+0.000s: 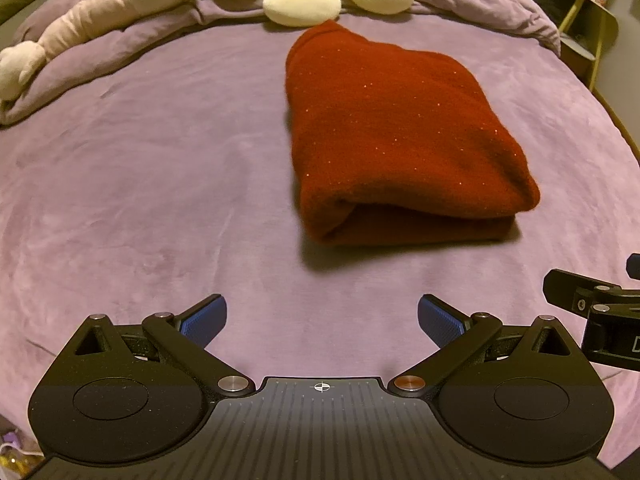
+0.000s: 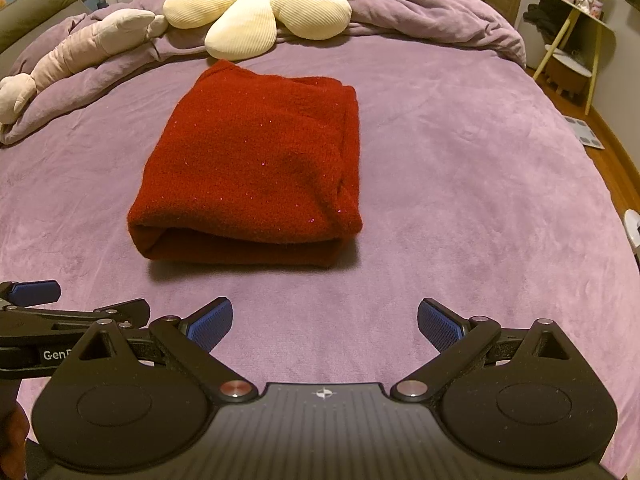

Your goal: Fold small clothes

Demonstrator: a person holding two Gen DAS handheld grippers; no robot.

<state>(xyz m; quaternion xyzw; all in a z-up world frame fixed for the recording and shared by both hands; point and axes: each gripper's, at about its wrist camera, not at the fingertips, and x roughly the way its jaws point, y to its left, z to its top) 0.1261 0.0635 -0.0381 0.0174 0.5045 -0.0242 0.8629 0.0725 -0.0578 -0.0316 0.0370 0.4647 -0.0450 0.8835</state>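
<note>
The red garment (image 1: pixel 396 140) lies folded in a thick bundle on the purple bed (image 1: pixel 140 200), its open layers facing the cameras. Both tools hover over the bed in front of it, apart from it. The left tool (image 1: pixel 322 322) is wide open and holds nothing. The right tool (image 2: pixel 325 323) is also wide open and empty. A flower pillow (image 2: pixel 260 4) lies behind the garment.

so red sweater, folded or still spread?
Folded. The red sweater lies as a compact stack on the purple bedspread, layered edges at its near end; both grippers open, clear of it.
</note>
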